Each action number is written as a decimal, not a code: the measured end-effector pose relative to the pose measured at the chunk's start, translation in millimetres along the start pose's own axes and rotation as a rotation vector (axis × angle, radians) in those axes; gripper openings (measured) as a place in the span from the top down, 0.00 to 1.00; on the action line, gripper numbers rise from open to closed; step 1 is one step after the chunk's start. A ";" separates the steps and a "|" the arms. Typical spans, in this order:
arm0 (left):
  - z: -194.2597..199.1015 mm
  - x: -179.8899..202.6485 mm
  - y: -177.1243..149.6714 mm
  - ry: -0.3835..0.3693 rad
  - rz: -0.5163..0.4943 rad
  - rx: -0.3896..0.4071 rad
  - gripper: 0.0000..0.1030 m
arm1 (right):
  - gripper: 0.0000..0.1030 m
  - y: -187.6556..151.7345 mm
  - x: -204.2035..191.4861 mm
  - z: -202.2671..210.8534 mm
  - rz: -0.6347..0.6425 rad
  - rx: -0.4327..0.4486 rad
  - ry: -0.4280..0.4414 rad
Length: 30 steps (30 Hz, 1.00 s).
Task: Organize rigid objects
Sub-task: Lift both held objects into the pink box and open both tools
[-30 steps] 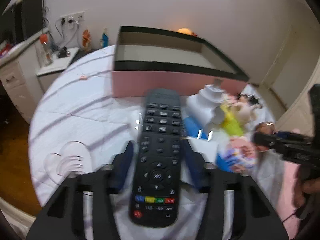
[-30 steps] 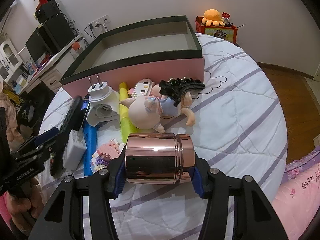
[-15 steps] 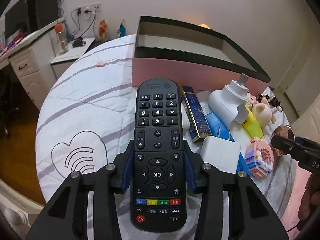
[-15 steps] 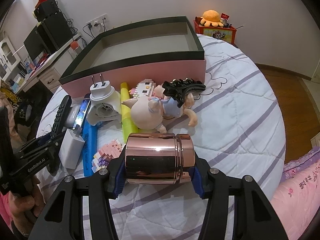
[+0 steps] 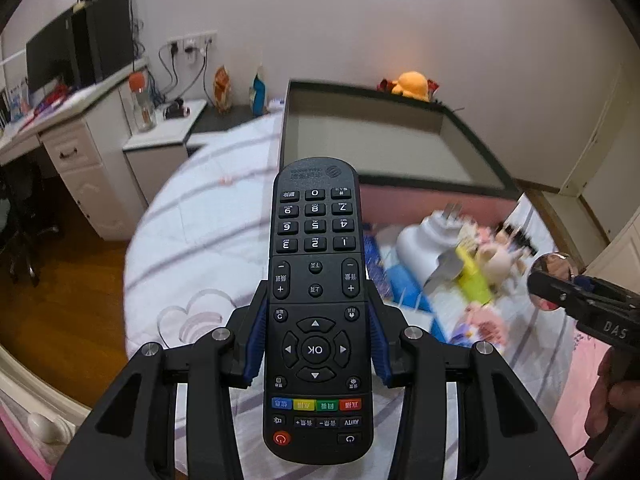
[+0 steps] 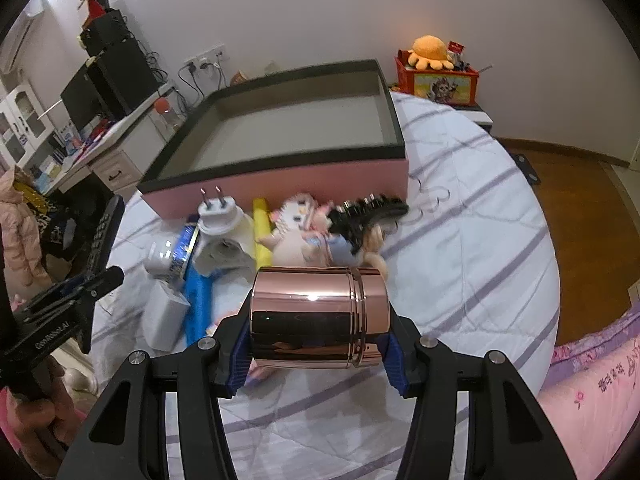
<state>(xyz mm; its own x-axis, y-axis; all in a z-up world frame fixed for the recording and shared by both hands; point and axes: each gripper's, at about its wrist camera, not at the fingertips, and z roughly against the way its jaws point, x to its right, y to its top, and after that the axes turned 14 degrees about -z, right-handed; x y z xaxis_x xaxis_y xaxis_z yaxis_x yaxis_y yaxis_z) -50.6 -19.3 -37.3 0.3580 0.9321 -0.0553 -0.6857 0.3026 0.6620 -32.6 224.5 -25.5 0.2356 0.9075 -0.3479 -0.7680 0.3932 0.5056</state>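
My left gripper is shut on a black remote control and holds it above the white bed, its number end pointing at the pink box with a black rim. My right gripper is shut on a rose-gold metal canister, held sideways above the bed in front of the same box. The box is open and looks bare inside. The canister's end shows at the right of the left wrist view.
A pile lies on the bed before the box: white plug adapter, yellow tube, pig toy, black hair claw, blue tube, white block. A desk stands left; wooden floor surrounds the round bed.
Both grippers have risen with their loads. The remote has lifted higher and its tip now overlaps the box's near wall. The canister has moved up and a little toward the box.
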 end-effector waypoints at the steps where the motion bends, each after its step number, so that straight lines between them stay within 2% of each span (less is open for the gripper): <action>1: 3.7 0.2 5.5 0.002 -0.003 0.009 0.58 | 0.47 3.7 -2.6 2.7 0.007 0.005 0.009; 7: 11.8 -1.5 48.9 0.003 -0.021 0.055 0.58 | 0.47 37.6 -21.6 14.1 0.068 0.055 0.039; 10: 6.3 1.5 74.3 0.009 -0.051 0.071 0.58 | 0.47 67.2 -32.2 14.8 0.096 0.087 0.058; 16: -41.2 4.3 122.9 -0.014 -0.078 0.028 0.58 | 0.47 116.3 -47.7 -15.5 0.122 0.093 0.056; 23: -114.4 7.8 152.3 -0.038 -0.085 -0.078 0.58 | 0.47 149.8 -41.1 -94.1 0.071 -0.021 0.017; 30: -158.9 10.1 151.3 -0.045 -0.082 -0.169 0.58 | 0.47 151.7 -32.8 -133.2 0.068 -0.107 -0.031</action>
<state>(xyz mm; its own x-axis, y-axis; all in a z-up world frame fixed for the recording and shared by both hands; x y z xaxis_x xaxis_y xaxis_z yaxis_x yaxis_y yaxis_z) -251.4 67.5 -56.5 0.4423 0.8942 -0.0683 -0.7483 0.4100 0.5215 -236.1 234.6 -42.5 0.1983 0.9362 -0.2903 -0.8413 0.3146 0.4397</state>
